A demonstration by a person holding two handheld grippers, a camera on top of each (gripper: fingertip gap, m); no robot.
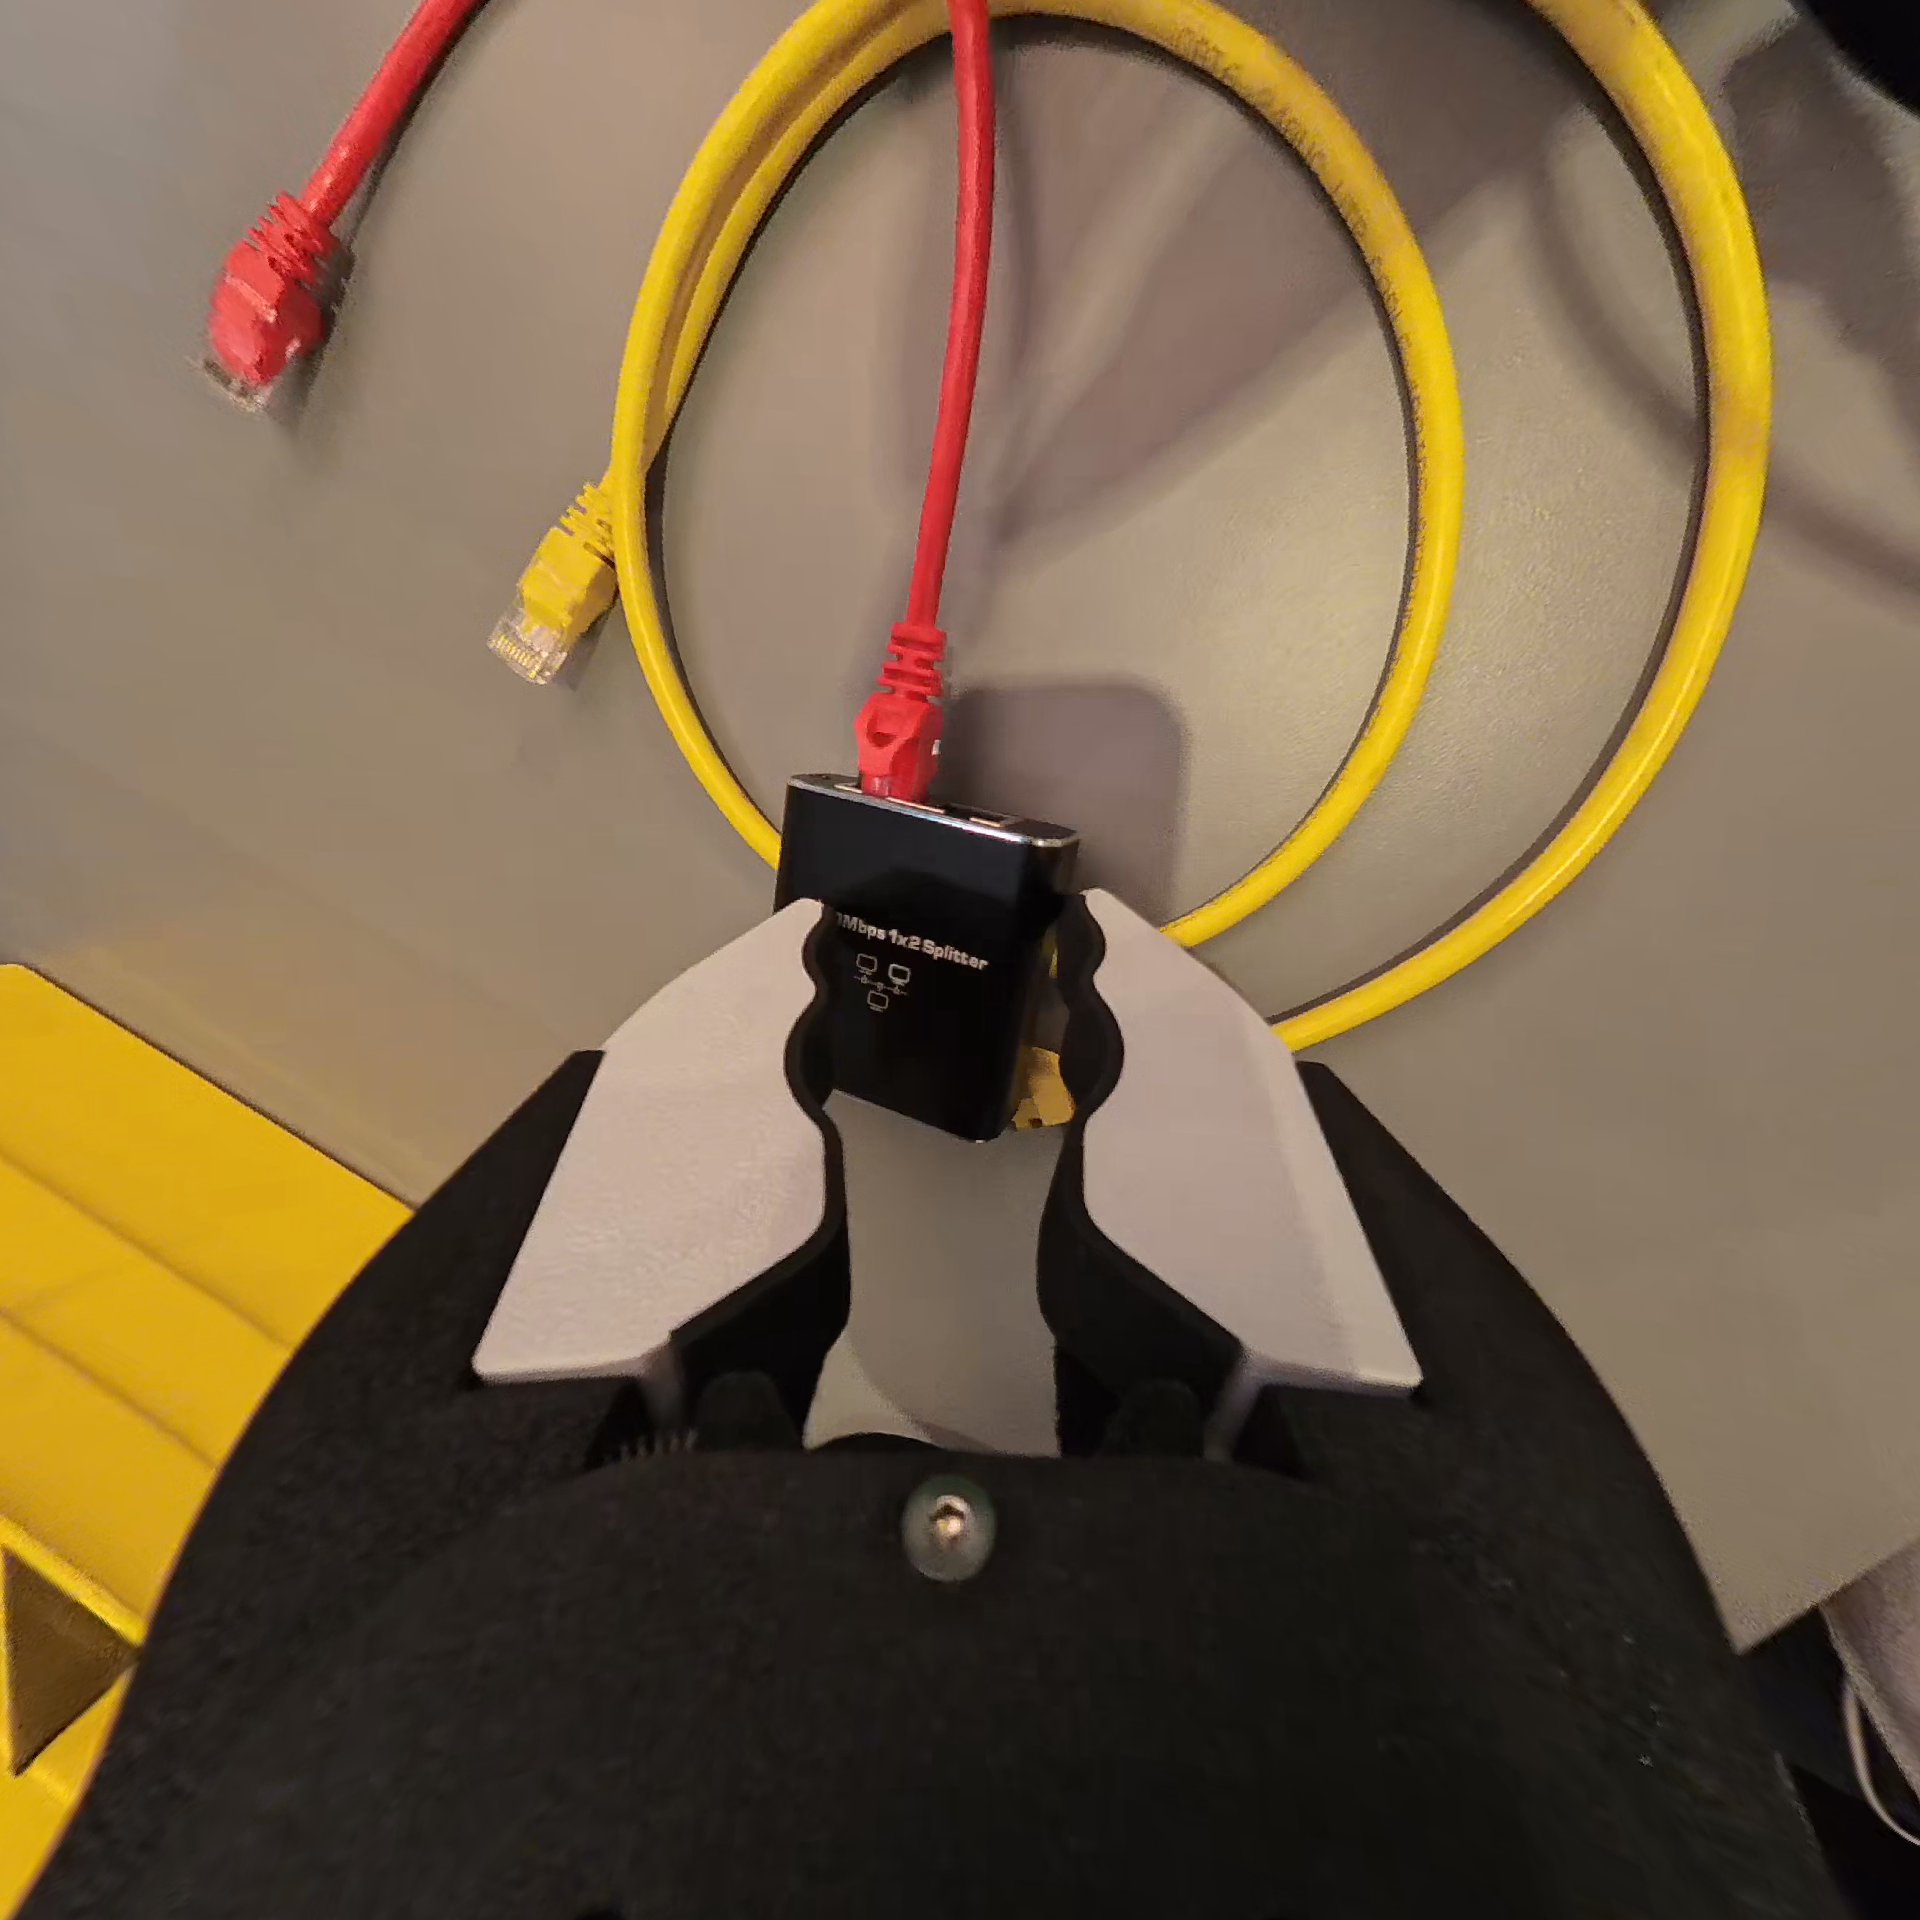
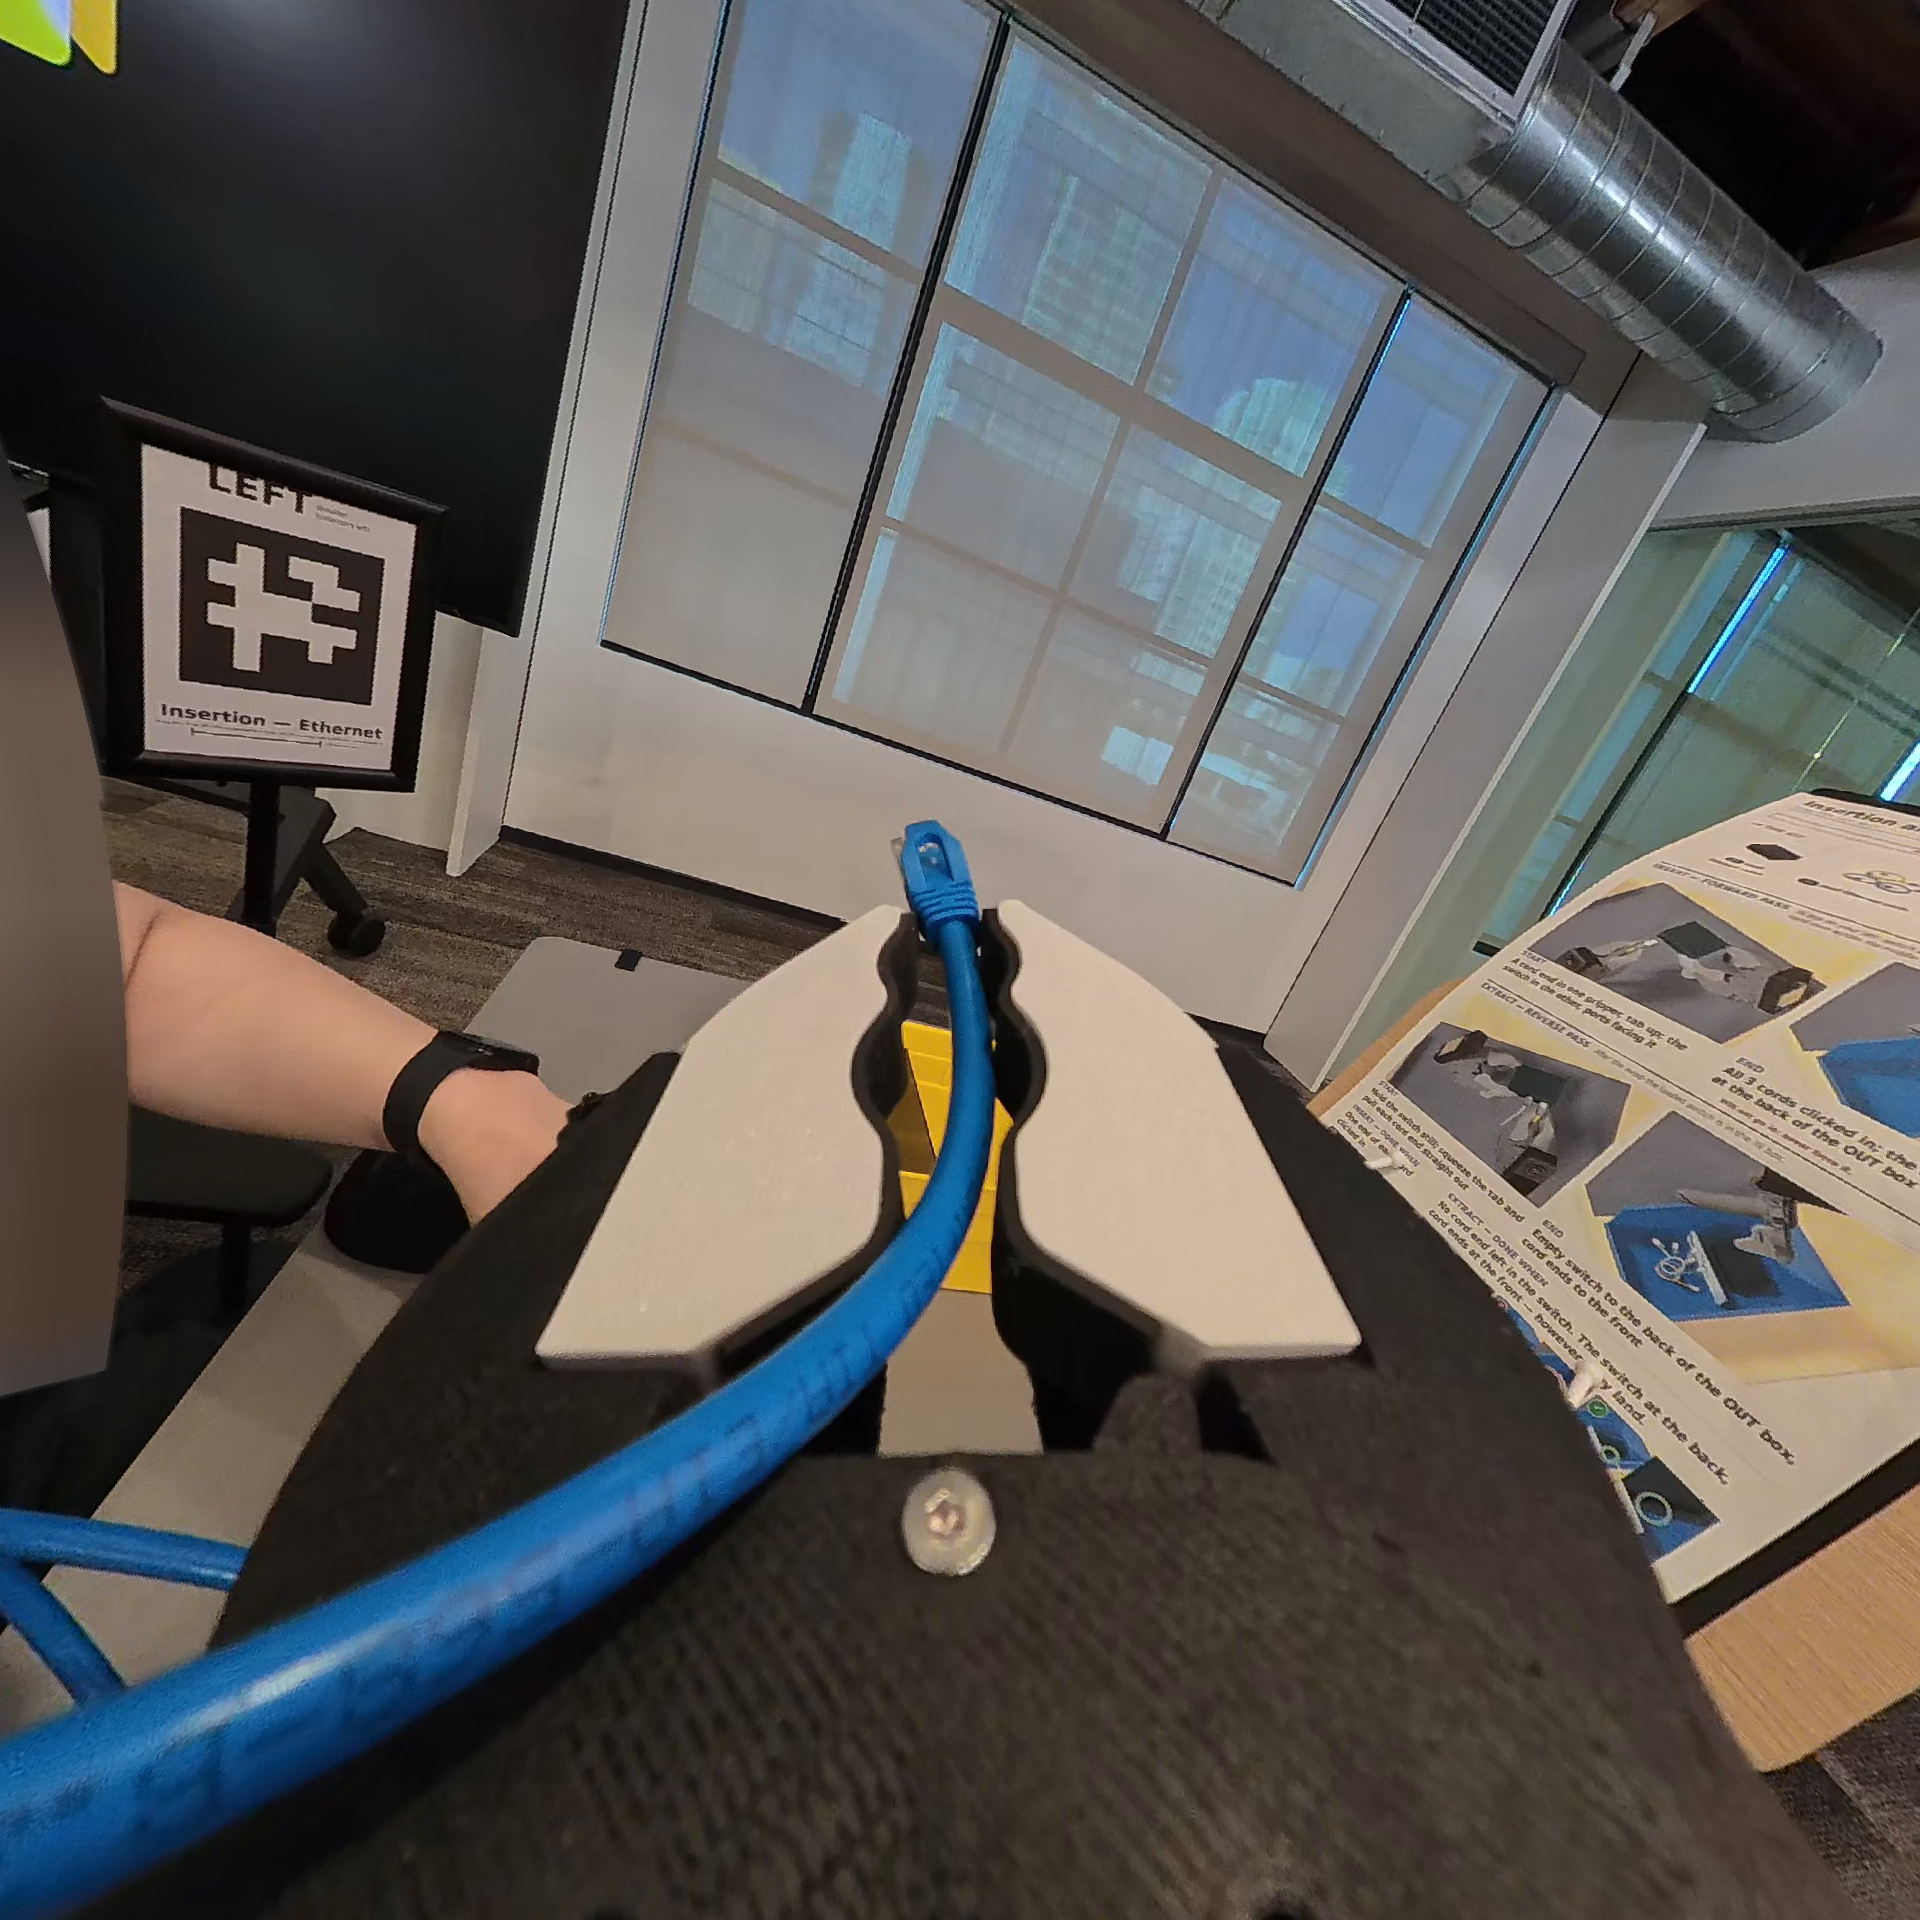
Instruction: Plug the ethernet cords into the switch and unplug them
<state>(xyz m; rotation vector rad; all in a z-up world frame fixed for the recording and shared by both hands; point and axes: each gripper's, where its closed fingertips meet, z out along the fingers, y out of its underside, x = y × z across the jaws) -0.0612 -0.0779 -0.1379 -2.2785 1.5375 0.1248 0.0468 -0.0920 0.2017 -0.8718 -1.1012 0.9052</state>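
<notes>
Fingers (image 1: 717,1049) of the left gripper (image 1: 940,1023) are closed on the sides of the small black switch (image 1: 914,966), which sits upright between their wavy inner edges and is lifted clear of the grey tabletop (image 1: 312,644), its shadow falling on the surface beyond it. One red cord (image 1: 961,343) runs down from the far edge of the tabletop and its plug (image 1: 902,717) is seated in the left port on the switch's far face; the port beside it shows open. A yellow plug (image 1: 1042,1091) peeks out at the switch's near end, by the right finger. On the tabletop behind the switch the yellow cord (image 1: 1423,436) lies in a wide double loop, with its loose plug (image 1: 556,592) resting just left of the loop, and a second red plug (image 1: 268,301) lies well apart toward the far left corner. A yellow bin (image 1: 125,1195) sits at the near left. In the right wrist view, the right gripper (image 2: 948,925) is raised and points toward a large window (image 2: 1039,416); its fingers (image 2: 790,1122) are nearly together, pinching the blue cord (image 2: 727,1423) just behind its plug (image 2: 935,862), which sticks out past the fingertips. The rest of the blue cord trails back over the gripper body toward the lower left. A person's forearm (image 2: 260,1039) with a black watch (image 2: 436,1086) shows at the left, a framed marker sign (image 2: 275,603) stands behind it, and a printed instruction sheet (image 2: 1621,1143) leans at the right.
</notes>
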